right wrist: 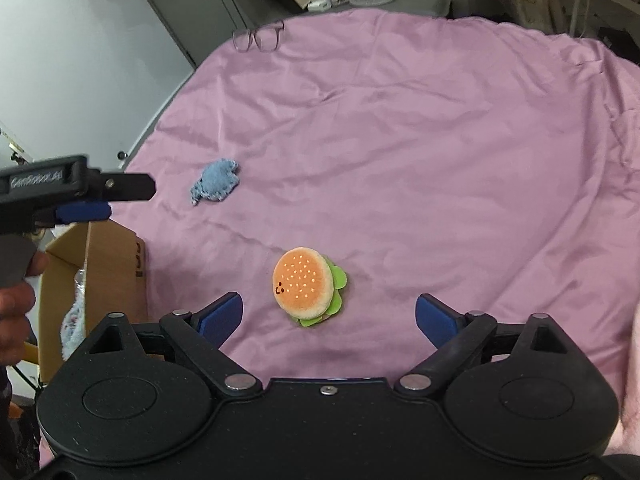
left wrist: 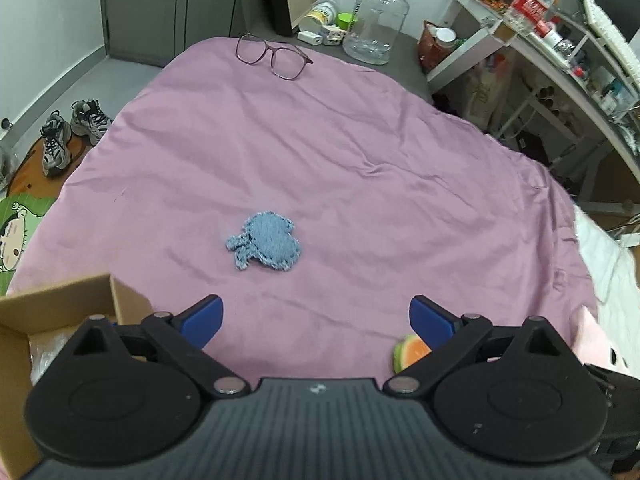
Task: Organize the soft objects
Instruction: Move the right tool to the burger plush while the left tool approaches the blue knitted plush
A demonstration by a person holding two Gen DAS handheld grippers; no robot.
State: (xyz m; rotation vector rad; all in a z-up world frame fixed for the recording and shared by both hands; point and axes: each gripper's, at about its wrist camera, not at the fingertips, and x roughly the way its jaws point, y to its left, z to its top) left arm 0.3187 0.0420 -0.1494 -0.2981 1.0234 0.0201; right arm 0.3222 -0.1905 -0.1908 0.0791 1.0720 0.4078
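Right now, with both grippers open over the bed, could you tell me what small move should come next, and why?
Probably lower the right gripper onto the burger plush and close. The plush lies loose on the purple sheet, just ahead of the open jaws and roughly centred between them. The left gripper is farther from the blue toy, and the box waits at the left.

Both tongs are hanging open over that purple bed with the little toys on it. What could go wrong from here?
The right tongs might pinch the purple sheet along with the burger plush, since the fabric is loose and wrinkled. The flat blue knitted piece lies low, so the left tongs could slip off it. The glasses near the far edge might get dragged if the sheet is tugged.
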